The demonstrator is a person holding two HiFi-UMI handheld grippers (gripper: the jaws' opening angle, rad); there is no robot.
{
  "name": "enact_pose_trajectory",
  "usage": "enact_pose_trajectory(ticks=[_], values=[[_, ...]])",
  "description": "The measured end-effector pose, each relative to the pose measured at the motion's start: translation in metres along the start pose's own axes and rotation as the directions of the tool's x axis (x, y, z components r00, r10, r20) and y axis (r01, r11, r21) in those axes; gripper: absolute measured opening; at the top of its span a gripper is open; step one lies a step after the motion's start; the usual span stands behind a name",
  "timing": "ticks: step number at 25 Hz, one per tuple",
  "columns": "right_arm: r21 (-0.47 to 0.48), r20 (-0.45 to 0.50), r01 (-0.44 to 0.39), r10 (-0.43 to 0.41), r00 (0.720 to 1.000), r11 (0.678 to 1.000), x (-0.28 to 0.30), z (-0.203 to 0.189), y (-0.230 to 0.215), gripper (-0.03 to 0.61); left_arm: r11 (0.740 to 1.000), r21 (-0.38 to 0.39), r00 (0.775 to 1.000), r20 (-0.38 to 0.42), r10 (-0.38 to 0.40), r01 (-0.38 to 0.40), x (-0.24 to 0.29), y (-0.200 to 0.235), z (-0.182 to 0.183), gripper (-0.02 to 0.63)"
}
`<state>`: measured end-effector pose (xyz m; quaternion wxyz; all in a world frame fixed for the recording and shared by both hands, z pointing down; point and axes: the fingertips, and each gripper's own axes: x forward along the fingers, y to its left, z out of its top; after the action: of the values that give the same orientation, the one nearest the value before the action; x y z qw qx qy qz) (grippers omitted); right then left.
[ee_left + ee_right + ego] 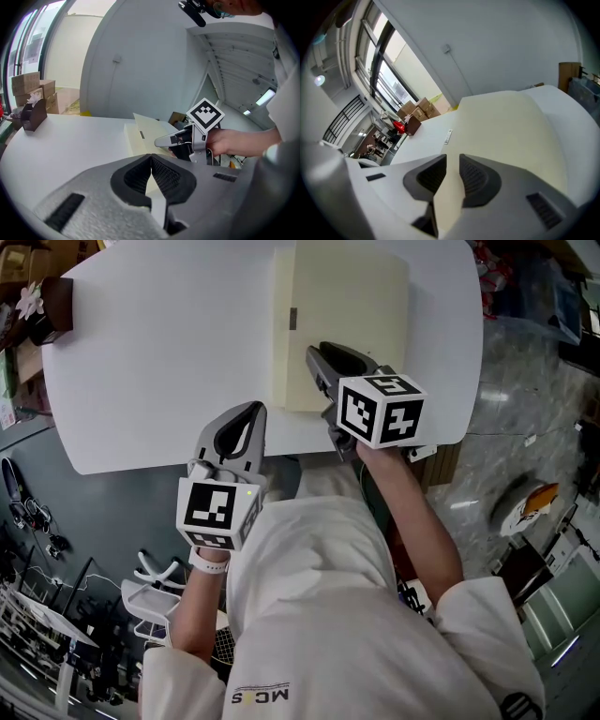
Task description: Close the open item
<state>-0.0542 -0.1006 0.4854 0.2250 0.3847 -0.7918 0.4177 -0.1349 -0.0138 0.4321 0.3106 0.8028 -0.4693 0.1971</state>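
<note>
White desk (pixel 169 362), with the cream box (pixel 347 315) at its far right, lid tilted up. Right gripper (pixel 317 354) sat at the box's near edge, fingers slightly apart, lid showing between them. Left gripper (pixel 249 409) hovered over the desk's near edge, fingers pressed together.

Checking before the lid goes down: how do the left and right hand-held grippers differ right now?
The left hand-held gripper has its jaws together; the right hand-held gripper has them slightly apart, with nothing gripped. The left hangs over the bare white table, short of the cream box; the right reaches out over its lid. Both point forward and down.
</note>
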Motion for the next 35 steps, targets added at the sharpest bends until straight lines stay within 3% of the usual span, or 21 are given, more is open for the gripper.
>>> enact_pose_trajectory(ticks=[12,21,26,31,35], values=[[-0.226,-0.096,-0.061,0.040,0.995,0.972,0.021,-0.023,0.008,0.095,0.998,0.059,1.000,-0.028,0.000,0.002,0.049,0.006,-0.015,0.026],[-0.240,-0.116,-0.088,0.062,0.991,0.967,0.027,-0.029,0.012,0.094,0.994,0.087,0.983,-0.178,-0.045,0.061,0.089,-0.006,-0.067,0.026],[-0.280,-0.113,-0.093,0.063,0.992,0.955,0.024,-0.028,0.011,0.097,0.992,0.106,0.982,-0.182,-0.049,0.070,0.094,-0.007,-0.072,0.025],[-0.395,-0.077,-0.029,-0.002,0.997,0.918,0.011,-0.006,-0.010,0.100,0.993,0.081,0.979,-0.191,-0.065,0.081,0.094,-0.008,-0.072,0.025],[-0.438,-0.007,0.114,-0.130,0.991,0.892,-0.003,0.026,-0.055,0.098,0.995,0.069,0.979,-0.191,-0.064,0.079,0.093,-0.005,-0.072,0.025]])
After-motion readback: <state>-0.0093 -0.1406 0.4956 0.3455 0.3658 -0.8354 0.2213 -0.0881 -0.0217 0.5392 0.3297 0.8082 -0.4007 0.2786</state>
